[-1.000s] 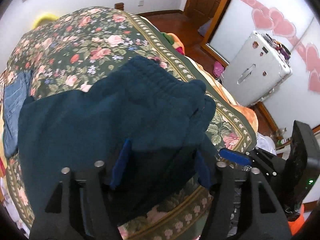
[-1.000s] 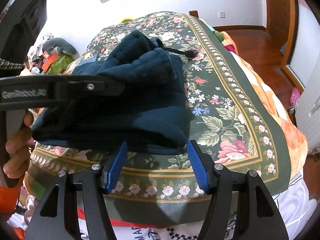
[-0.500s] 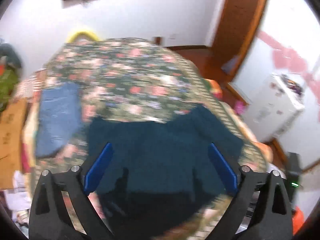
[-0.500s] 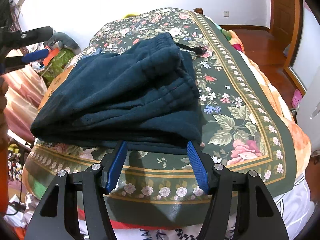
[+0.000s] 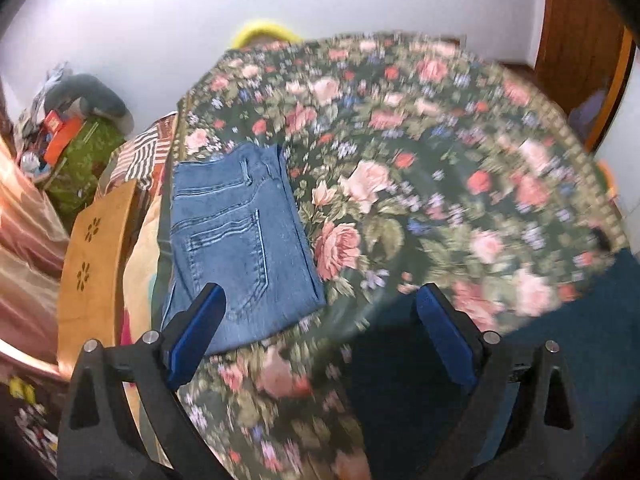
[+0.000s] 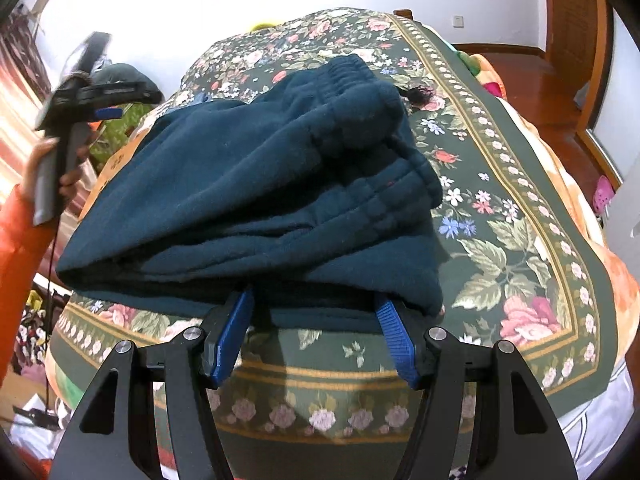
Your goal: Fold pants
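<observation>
Folded dark teal pants [image 6: 256, 200] lie on the floral bedspread [image 6: 520, 216], near its front edge, waistband toward the far side. We see the right gripper [image 6: 314, 328] w/ jaws partly open, tips at the pile's near edge; we cannot tell whether the pads press on the fabric. The left gripper [image 5: 318, 328] hangs w/ jaws spread wide, nothing between them but bedspread; its jaws have just been opening. Folded blue jeans [image 5: 240, 248] lie just beyond its left finger, apart from the teal pile. In the right-wrist view a hand [image 6: 52, 172] in an orange sleeve [image 6: 20, 248] holds the left gripper at far left. A wooden board [image 5: 96, 252] and clutter flank the bed.
</observation>
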`<state>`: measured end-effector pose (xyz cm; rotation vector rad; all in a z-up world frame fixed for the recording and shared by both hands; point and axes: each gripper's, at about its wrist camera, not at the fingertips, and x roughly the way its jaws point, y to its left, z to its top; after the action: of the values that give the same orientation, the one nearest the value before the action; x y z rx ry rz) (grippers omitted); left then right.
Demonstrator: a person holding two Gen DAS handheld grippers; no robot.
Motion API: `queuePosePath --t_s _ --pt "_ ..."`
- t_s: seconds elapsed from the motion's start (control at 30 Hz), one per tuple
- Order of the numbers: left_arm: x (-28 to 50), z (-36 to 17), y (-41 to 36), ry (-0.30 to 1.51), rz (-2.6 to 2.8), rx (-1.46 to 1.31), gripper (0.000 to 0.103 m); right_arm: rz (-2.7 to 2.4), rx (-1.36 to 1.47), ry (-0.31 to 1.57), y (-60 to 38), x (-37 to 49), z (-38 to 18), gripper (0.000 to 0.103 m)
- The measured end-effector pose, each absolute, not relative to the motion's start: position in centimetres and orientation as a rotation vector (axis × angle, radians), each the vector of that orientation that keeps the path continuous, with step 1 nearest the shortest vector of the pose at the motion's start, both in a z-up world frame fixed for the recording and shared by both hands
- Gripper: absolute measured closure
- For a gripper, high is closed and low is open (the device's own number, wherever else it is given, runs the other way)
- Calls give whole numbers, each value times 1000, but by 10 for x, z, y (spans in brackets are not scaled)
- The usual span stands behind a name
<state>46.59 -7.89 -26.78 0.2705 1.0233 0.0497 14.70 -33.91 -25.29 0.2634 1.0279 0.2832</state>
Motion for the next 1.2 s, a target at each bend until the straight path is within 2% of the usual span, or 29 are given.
queuePosePath --t_s 0.1,0.17,0.6,1.2 --pt "478 -315 -82 1111 71 386 5 285 276 1029 -341 154 -256 45" --pt "472 -323 -77 1091 50 358 5 280 270 1030 -341 159 -257 45" --pt "399 -320 -17 1102 -75 225 5 183 236 999 -357 221 -248 45" --pt "278 -290 -41 1152 -162 166 5 149 188 920 -384 155 -201 45"
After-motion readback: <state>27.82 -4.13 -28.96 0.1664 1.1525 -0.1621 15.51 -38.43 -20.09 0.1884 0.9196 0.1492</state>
